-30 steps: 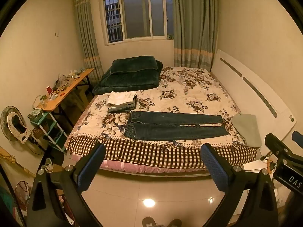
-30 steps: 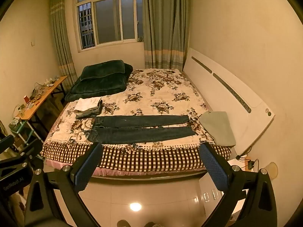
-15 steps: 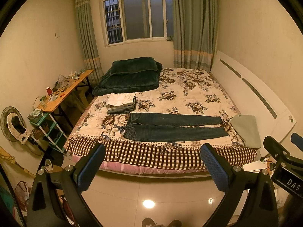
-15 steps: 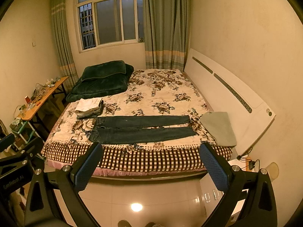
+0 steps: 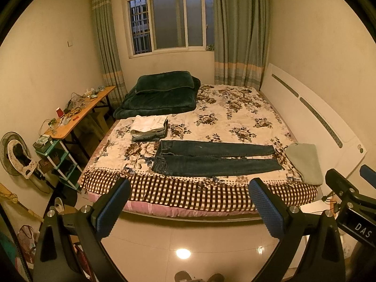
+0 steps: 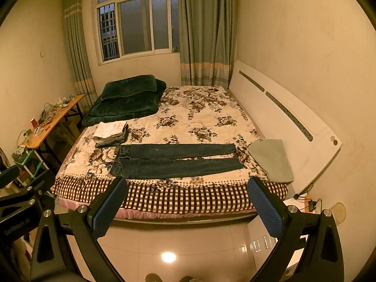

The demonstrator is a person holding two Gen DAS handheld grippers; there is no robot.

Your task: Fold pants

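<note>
Nearest the lens in each view stood the claws themselves. The left gripper [image 5: 188, 202] was spread wide with nothing between its blue pads, and the right gripper [image 6: 188, 202] likewise gaped wide and empty; both hung over the tiled floor, short of the bed [image 5: 199, 195].

Beyond and ahead of both claws, near the bed's front edge, lay the jeans [image 5: 211, 159], flat, with the 2 legs side by side, waistband toward the left and hems toward the right. Judged by look, the denim would be fairly heavy and floppy yet firmer than thin cloth, not slippery and not fragile; it should hold a crease but sag if lifted at 1 point. Sensible holds appeared to be the waistband [image 5: 159, 159] for the left claw and the hems [image 6: 237, 157] for the right.

Further off to the left sat a stack of folded clothes [image 5: 149, 128], and further still a dark green blanket [image 5: 159, 96].

The left view alone showed a fan [image 5: 14, 152] low at the far left and part of the right tool at its right edge; the right view alone showed cables [image 6: 310, 202] by the wall at the right.
</note>
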